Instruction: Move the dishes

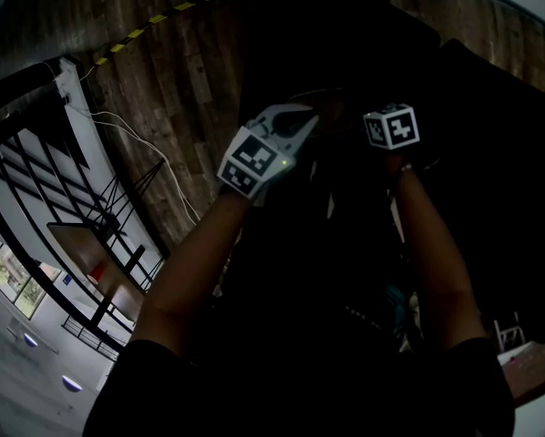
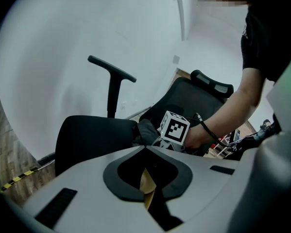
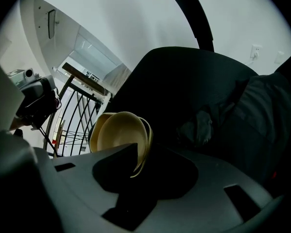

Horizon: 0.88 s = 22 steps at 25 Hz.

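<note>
Black chair behind, right gripper clamps yellow bowls on edge, left gripper pinches tan sliver.

Left gripper and right gripper: grey shells, black pads, one white, black-patterned marker cube each. Shirt: black, short-sleeved.

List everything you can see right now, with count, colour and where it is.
bowls: at least two, nested, yellow, in the right gripper's jaws
tan piece: one, thin, edge-on, between the left gripper's jaws; maybe a dish
chair: one, black, just beyond both grippers
cloth: one, grey, on the chair
table: one, wooden, far left
railing: one, black, by the table
floor: brown wood
left gripper: one, grey, shut on the tan piece
right gripper: one, grey, shut on the bowls
arms: two, bare
</note>
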Motion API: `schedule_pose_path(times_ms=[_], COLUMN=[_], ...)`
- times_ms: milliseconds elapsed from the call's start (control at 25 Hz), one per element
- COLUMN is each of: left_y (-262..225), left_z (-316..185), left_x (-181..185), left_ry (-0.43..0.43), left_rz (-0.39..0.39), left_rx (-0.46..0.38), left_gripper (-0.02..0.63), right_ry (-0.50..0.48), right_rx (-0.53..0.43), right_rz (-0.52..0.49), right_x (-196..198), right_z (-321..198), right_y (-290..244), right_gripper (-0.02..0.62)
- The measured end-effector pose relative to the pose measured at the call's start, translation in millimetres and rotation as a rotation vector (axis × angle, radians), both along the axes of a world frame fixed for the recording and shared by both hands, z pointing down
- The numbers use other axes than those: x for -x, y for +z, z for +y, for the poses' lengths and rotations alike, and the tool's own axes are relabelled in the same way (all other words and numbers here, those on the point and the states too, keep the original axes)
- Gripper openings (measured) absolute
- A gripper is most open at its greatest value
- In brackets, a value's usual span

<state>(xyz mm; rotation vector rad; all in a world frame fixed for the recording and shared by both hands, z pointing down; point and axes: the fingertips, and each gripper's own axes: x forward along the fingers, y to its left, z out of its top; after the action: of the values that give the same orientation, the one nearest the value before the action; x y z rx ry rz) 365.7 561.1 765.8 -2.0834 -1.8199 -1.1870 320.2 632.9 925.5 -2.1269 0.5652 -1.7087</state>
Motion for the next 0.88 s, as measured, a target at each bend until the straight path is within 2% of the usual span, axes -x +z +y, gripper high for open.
schedule_pose_path(times_ms=[120, 360, 760, 880], left_y=[1.5, -4.1, -36.9, -52.8], left_z=[-0.7, -6.9, -20.9, -26.0], left_x=[-0.1, 3.1, 0.0, 1.0], left_ry=[-0.009, -0.010, -0.028, -0.006], left_rz=[-0.001, 0.003, 0.019, 0.054], left_rx=[-0.001, -0.005, 0.012, 0.012], left_gripper=[-0.009, -0.009, -0.009, -0.009], right_ry=[0.005, 0.016, 0.056, 0.079], right_rx=[0.001, 0.031, 0.019, 0.020], right_rz=[-0.011, -0.012, -0.011, 0.007], right_x=[3.0, 3.7, 2.6, 1.7], right_z=[-1.8, 0.0, -1.4, -3.8], right_y=[6.0, 0.3, -38.9, -62.5], right_gripper=[0.100, 0.020, 0.014, 0.014])
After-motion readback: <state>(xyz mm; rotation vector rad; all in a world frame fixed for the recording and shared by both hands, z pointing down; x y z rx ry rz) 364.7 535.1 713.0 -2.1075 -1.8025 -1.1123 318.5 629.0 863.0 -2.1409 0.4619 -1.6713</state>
